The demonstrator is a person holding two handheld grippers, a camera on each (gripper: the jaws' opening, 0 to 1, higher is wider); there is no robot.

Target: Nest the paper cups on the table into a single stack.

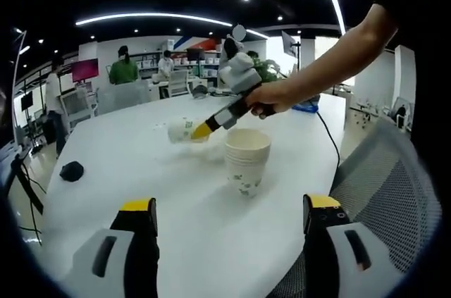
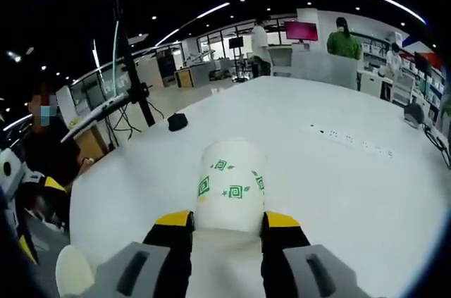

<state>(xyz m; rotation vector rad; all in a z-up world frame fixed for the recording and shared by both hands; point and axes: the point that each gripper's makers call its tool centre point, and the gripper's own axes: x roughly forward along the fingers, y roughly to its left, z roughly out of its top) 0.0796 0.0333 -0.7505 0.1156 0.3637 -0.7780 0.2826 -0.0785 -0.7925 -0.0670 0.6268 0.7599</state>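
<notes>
Right gripper (image 2: pixel 228 222) is clamped on a white paper cup (image 2: pixel 232 185) printed with green spiral squares; the yellow-tipped jaws press its two sides near the rim, and the cup lies on its side, its base pointing away over the table (image 2: pixel 338 185). In the left gripper view that same gripper (image 1: pixel 202 129) reaches in from the right, held by a hand (image 1: pixel 271 96), with the cup (image 1: pixel 182 130) at its tip, just above or on the tabletop; I cannot tell which.

Left gripper (image 1: pixel 230 215) has its jaws wide apart, holding nothing, low over the near edge of the table (image 1: pixel 127 164). Ahead of it, between the jaws' line, a stack of cups (image 1: pixel 246 160) stands upright, just beside the held cup.

Farther out on the table lie a small black object (image 1: pixel 71 170) and a power strip (image 2: pixel 345 137). A mesh chair (image 1: pixel 384 178) stands to the right, and people stand in the office behind.
</notes>
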